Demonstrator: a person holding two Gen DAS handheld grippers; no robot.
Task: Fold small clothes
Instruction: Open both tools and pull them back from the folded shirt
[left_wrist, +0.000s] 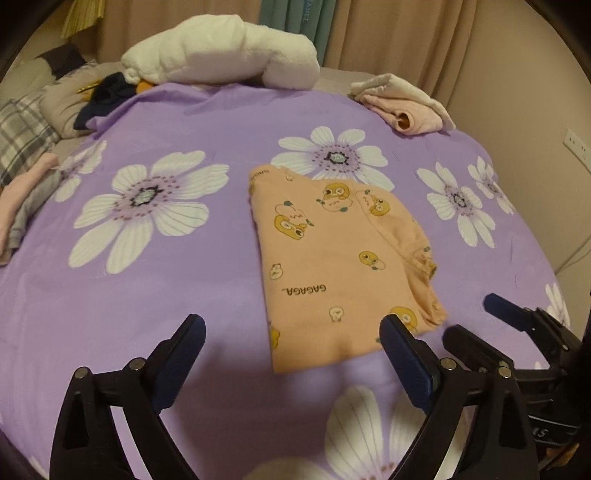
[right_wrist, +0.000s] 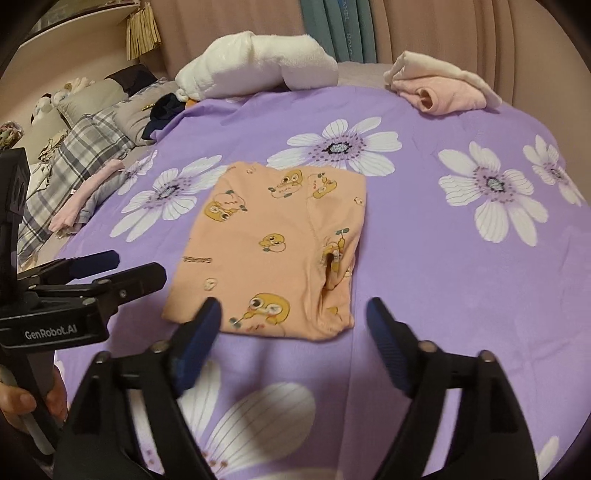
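Observation:
A small peach garment with yellow duck prints (left_wrist: 332, 258) lies folded flat on the purple flowered sheet (left_wrist: 147, 295). It also shows in the right wrist view (right_wrist: 273, 251). My left gripper (left_wrist: 293, 325) is open and empty, just short of the garment's near edge. My right gripper (right_wrist: 293, 308) is open and empty, above the garment's near edge. The right gripper also shows in the left wrist view (left_wrist: 469, 317), to the right of the garment. The left gripper also shows in the right wrist view (right_wrist: 138, 264), at the garment's left.
A folded pink and cream garment (right_wrist: 443, 90) lies at the far right of the bed. A white plush blanket roll (right_wrist: 258, 62) lies at the far edge. Pink and grey clothes (right_wrist: 88, 199) and plaid pillows (right_wrist: 74, 158) lie at the left.

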